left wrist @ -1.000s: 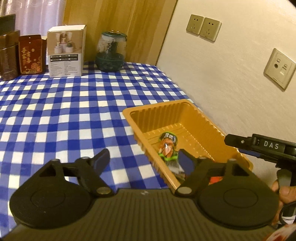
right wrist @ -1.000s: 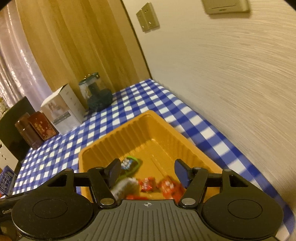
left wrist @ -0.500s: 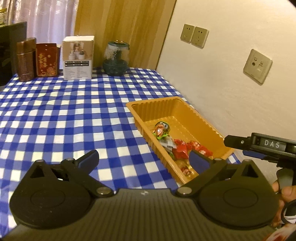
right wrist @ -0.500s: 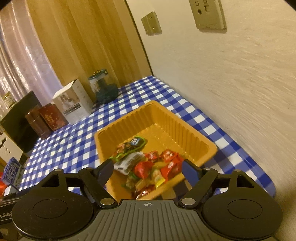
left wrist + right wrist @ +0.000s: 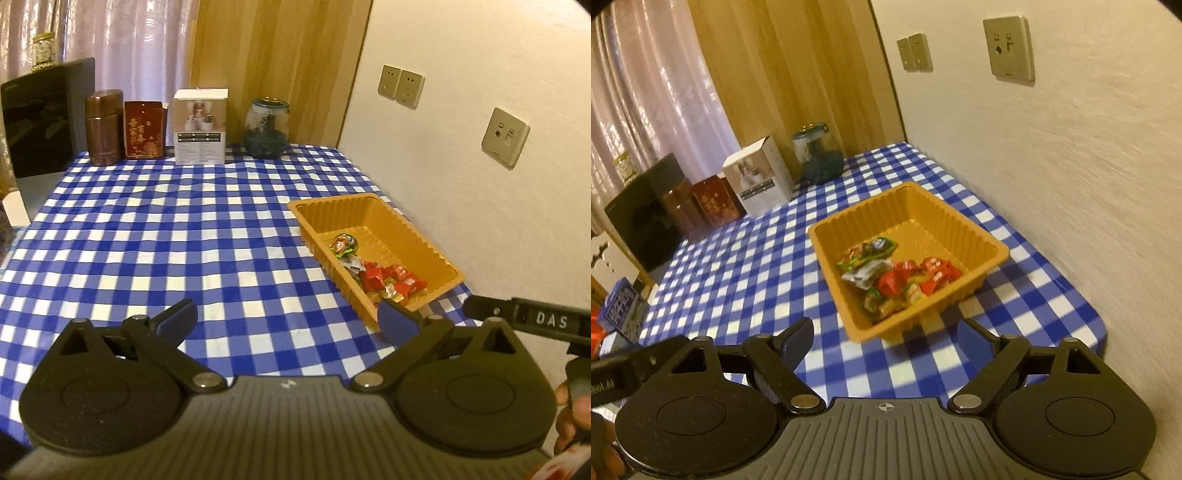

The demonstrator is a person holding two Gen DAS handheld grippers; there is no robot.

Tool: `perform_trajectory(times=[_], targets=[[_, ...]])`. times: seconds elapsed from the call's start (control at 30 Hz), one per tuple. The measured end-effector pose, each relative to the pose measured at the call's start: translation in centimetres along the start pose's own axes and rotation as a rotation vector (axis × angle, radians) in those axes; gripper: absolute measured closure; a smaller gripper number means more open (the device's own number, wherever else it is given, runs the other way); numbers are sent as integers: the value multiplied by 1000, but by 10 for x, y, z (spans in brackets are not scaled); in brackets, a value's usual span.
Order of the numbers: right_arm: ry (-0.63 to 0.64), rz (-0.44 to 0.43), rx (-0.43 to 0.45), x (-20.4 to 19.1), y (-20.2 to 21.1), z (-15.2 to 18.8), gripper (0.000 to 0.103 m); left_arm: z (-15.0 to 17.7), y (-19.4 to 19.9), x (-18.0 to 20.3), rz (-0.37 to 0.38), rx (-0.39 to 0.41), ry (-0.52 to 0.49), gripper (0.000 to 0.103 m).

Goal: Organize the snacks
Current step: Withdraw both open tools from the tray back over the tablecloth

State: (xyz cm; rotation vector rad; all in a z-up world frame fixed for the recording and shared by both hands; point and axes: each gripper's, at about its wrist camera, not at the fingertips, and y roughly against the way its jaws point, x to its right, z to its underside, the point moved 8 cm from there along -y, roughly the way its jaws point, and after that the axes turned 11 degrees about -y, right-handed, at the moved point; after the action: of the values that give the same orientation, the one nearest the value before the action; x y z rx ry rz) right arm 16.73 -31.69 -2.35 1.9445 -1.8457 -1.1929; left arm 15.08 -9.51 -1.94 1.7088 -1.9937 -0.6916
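Left gripper point(image 5: 287, 316), black two-finger with blue pads, jaws spread wide, nothing between them, hovering over the blue-and-white checked tablecloth point(image 5: 155, 236). Right gripper point(image 5: 885, 339), same build, jaws opening, nothing between them either, above the cloth just short of the tray. In the left wrist view the right tool's black bar with white lettering pokes in at the right edge, with part of a hand point(image 5: 571, 419) under it. Next out: orange ribbed plastic tray point(image 5: 964, 227) sitting flat on the cloth, near the cream wall point(image 5: 1071, 155), apart from both grippers. Wrapped snacks point(image 5: 897, 278) lie piled in the tray's near half: red wrappers, a silver one, a green-edged packet furthest in; far half of the tray bare. At the table's far edge, in a row: brown cylindrical tin point(image 5: 104, 127), dark red box with gold print point(image 5: 143, 130), white carton with product photo point(image 5: 200, 126), dark green glass jar with lid point(image 5: 266, 127). Behind them wood panel and pale curtain; wall sockets point(image 5: 400, 88) on the right.
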Motion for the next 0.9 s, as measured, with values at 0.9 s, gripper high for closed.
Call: perform_trajectory(times=[0.9], targets=[[121,16,56,-27,94,29,18,17,92,11,-48,34,-30,0]])
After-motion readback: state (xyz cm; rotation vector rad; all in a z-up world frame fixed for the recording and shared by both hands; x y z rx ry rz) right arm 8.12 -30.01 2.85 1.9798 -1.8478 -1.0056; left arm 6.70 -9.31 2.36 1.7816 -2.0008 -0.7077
